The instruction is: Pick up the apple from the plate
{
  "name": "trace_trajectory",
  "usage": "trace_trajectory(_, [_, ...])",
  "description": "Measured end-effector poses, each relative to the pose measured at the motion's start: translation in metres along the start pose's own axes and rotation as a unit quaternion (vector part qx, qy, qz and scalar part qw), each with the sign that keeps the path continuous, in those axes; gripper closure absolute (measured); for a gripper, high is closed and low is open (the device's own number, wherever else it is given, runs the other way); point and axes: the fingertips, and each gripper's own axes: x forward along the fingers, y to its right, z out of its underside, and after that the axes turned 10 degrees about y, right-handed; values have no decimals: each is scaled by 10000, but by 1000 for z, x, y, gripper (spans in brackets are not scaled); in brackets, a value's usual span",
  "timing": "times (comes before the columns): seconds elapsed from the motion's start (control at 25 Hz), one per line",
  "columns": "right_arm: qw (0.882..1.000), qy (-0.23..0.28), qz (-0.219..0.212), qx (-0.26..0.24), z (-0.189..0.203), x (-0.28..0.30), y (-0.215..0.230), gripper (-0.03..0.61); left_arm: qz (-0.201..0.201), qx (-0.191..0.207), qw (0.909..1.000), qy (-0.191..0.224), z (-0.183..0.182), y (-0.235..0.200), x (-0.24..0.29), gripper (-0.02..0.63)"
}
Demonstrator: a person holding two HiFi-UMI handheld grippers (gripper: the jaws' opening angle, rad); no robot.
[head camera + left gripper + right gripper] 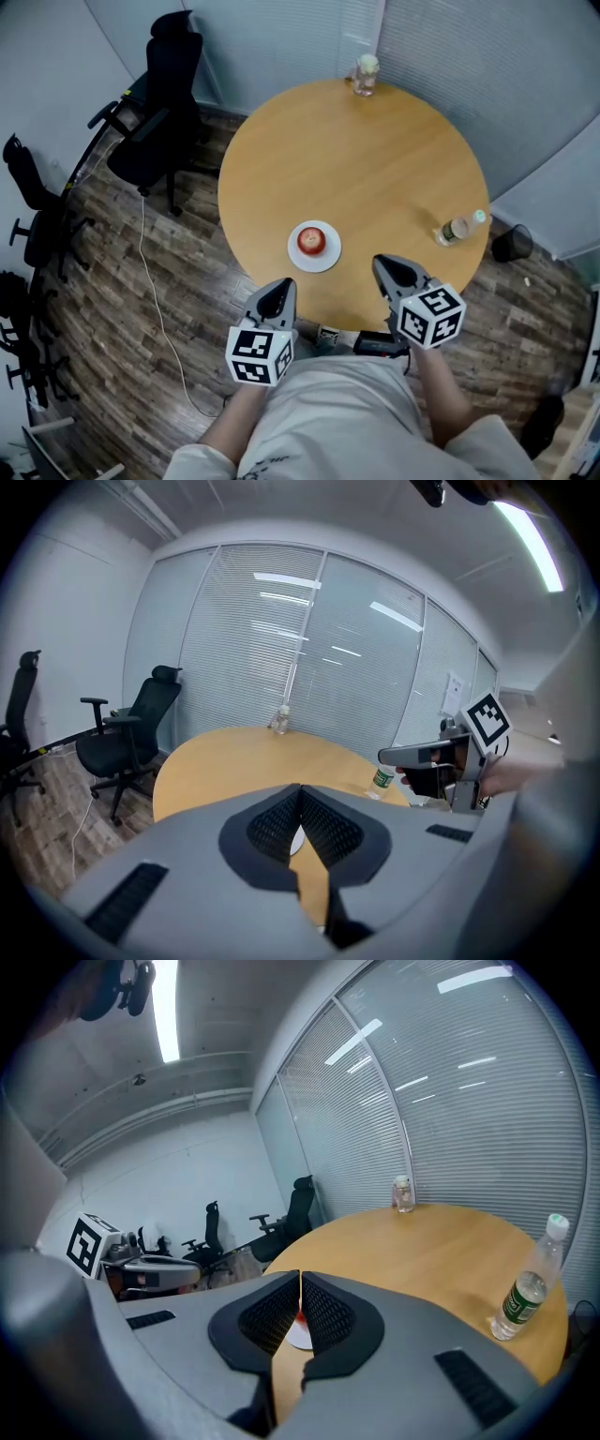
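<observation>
- Desk [375, 159]: round and wooden, its near edge just in front of the two grippers. Could be struck on the rim if approached too low, or could catch a gripper from below.
- Left gripper [280, 289]: held at the near edge of the desk, apart from the plate, with fingers [272, 829] pressed together on nothing. Would only push the fruit away if brought in like this, without opening first.
- Right gripper [385, 266]: also at the near edge, fingers [328, 1314] closed and empty in the same way. Same danger here, plus a possible knock against the left gripper if sent to the plate at the same time.
- Bottle [459, 228]: standing near the right edge of the desk, well apart from the plate. Probably light and easy to tip, so could be thrown over by a wide swing of the right gripper.
- Plate [296, 253]: white, near the front edge of the desk, between the two grippers and a little beyond them. Could slide or tilt if pressed on the rim by a fingertip.
- Apple [311, 241]: red, resting in the middle of the plate, not yet touched. Round and smooth, so likely to slip out or roll off the plate, perhaps over the desk edge, if pinched off-centre or too near its top.
</observation>
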Motion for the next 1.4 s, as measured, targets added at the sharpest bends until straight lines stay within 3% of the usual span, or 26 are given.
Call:
trace_trajectory(0.52, [9982, -128, 529, 259, 11, 12, 9, 548, 598, 280, 9973, -328, -6, -15, 40, 611])
trace_trajectory(0.76, [9971, -224, 637, 353, 24, 20, 11, 548, 655, 281, 9964, -467, 0, -22, 59, 611])
trace_trajectory(1.4, [9962, -675, 318, 439, 66, 56, 12, 548, 774, 393, 9921, -905, 42, -32, 104, 610])
